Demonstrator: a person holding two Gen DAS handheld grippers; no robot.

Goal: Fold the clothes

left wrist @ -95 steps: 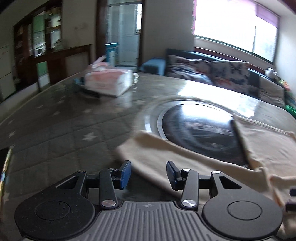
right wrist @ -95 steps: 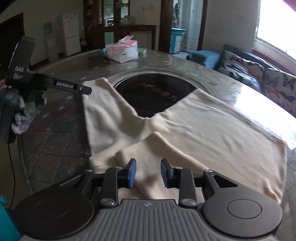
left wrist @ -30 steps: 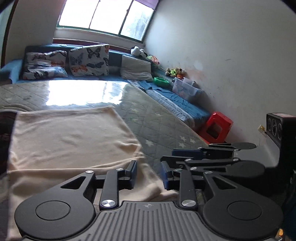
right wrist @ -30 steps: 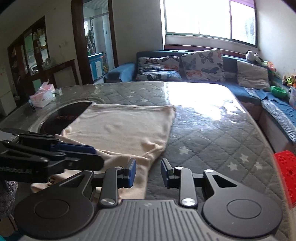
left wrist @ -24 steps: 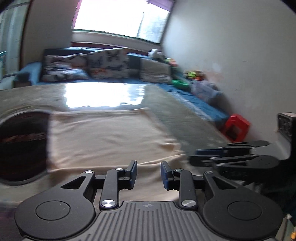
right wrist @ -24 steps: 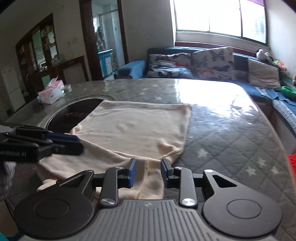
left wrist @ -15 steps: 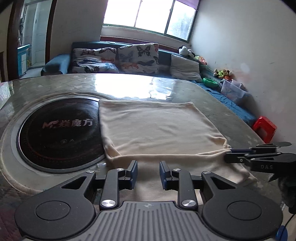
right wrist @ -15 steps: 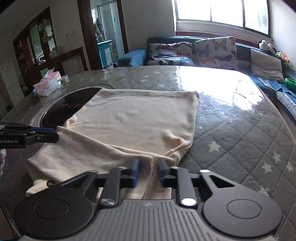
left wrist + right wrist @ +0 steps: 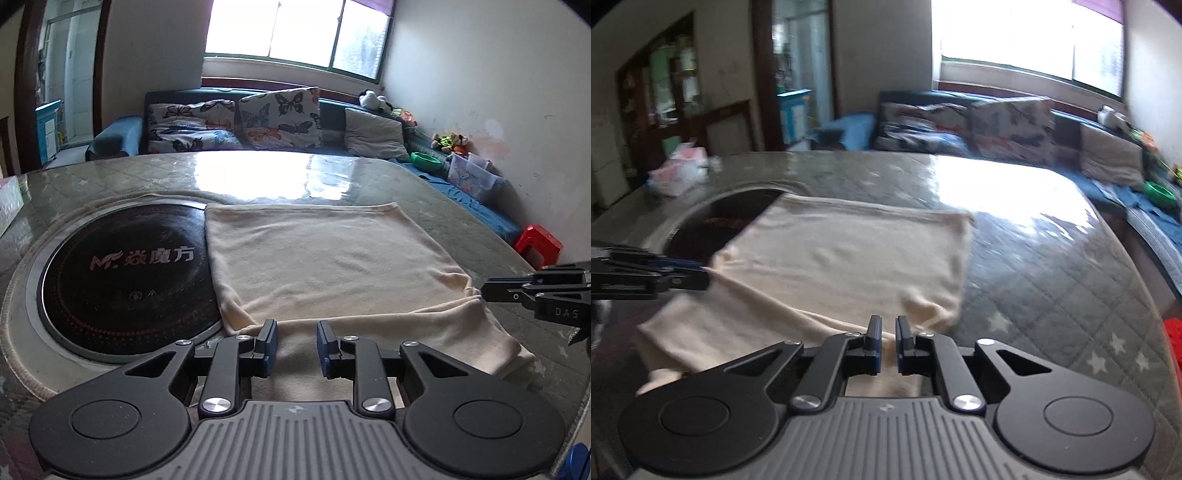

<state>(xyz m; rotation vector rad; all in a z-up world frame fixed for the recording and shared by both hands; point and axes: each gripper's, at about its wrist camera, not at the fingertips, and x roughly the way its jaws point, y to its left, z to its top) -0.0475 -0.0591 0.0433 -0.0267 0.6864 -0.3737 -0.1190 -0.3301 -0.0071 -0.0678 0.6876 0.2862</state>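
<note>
In the left wrist view, the left gripper is being held with jaws parted over the near fold of the cream garment, which is lying on the quilted tabletop beside a black hob marked "M" with Chinese characters. "DAS" is readable on the right gripper.

In the right wrist view, the right gripper is being held nearly closed; whether the garment is pinched cannot be told.

**Open desk beyond the cloth, clutter at the left edge**

Past the cream garment, the quilted desk runs bare to the sofa. Its right flank beside the cloth is free too. A tissue pack sits far left. The right tongs hover at the cloth's right corner.
</note>
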